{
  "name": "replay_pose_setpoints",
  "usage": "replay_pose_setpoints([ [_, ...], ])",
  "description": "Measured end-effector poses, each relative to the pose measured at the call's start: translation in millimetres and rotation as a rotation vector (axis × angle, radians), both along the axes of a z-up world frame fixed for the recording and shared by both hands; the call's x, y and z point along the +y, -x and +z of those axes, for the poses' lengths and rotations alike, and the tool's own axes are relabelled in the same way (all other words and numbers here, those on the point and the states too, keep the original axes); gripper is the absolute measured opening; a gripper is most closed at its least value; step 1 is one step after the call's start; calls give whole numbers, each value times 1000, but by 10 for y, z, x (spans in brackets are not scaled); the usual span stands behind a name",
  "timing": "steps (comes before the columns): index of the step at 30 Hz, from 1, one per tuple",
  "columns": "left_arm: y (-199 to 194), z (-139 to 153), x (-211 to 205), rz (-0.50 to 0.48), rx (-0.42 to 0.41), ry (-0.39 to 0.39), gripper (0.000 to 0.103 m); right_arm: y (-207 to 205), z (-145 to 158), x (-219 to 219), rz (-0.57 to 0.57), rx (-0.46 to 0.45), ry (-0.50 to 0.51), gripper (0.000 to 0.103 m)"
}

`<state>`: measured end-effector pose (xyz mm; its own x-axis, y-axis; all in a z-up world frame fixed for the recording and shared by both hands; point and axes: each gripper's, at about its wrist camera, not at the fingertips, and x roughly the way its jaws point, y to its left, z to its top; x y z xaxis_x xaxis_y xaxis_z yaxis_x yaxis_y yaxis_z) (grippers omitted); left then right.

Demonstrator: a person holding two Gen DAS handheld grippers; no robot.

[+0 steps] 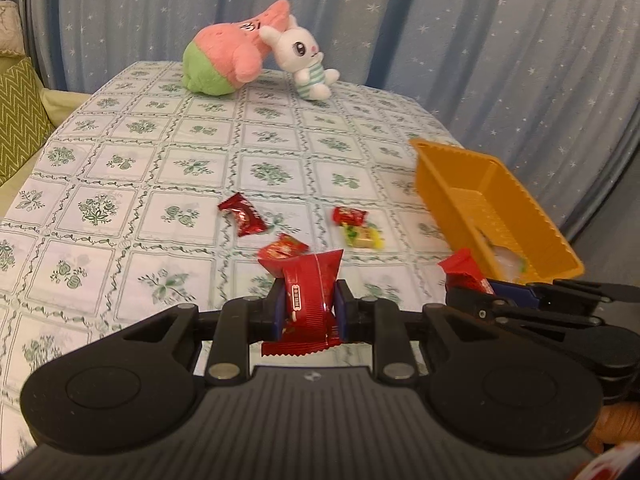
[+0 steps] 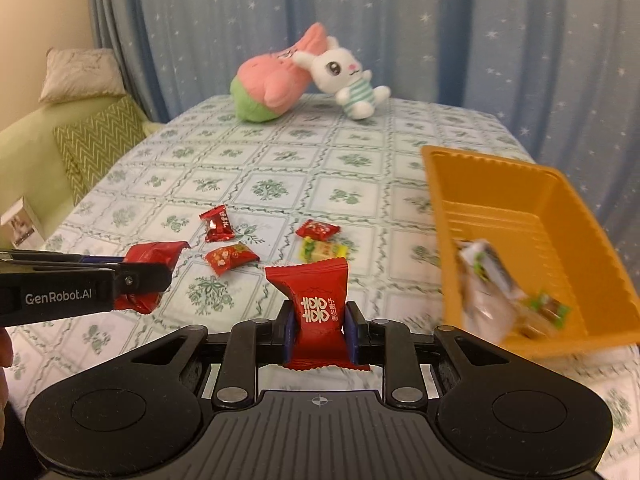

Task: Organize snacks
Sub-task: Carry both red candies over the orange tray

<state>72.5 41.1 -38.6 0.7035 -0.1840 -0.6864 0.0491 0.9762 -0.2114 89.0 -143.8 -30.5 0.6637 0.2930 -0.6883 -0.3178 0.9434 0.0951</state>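
Note:
My left gripper point(image 1: 309, 307) is shut on a red snack packet point(image 1: 310, 296), held above the table; it also shows from the side in the right wrist view point(image 2: 148, 276). My right gripper point(image 2: 319, 330) is shut on another red snack packet point(image 2: 318, 308) with white characters. It shows at the right of the left wrist view point(image 1: 476, 292), beside the orange basket point(image 1: 532, 220). The basket point(image 2: 492, 184) holds several wrapped snacks point(image 2: 488, 292), blurred. Loose on the tablecloth lie red candies point(image 2: 216, 223) point(image 2: 231, 257) point(image 2: 317, 229) and a yellow-green candy point(image 2: 322, 249).
A pink-and-green plush point(image 2: 268, 88) and a white rabbit plush point(image 2: 348, 76) sit at the table's far edge. Blue starred curtains point(image 2: 480, 20) hang behind. A green sofa with cushions point(image 2: 96, 144) stands to the left. The flowered tablecloth point(image 2: 260, 160) covers the table.

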Motion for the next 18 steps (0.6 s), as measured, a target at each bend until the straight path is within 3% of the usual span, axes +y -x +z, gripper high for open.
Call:
replay_pose_setpoints([
  [18,311,333,-798,-148,-33,15,22,513,281,-740,-170,-10,-23,26],
])
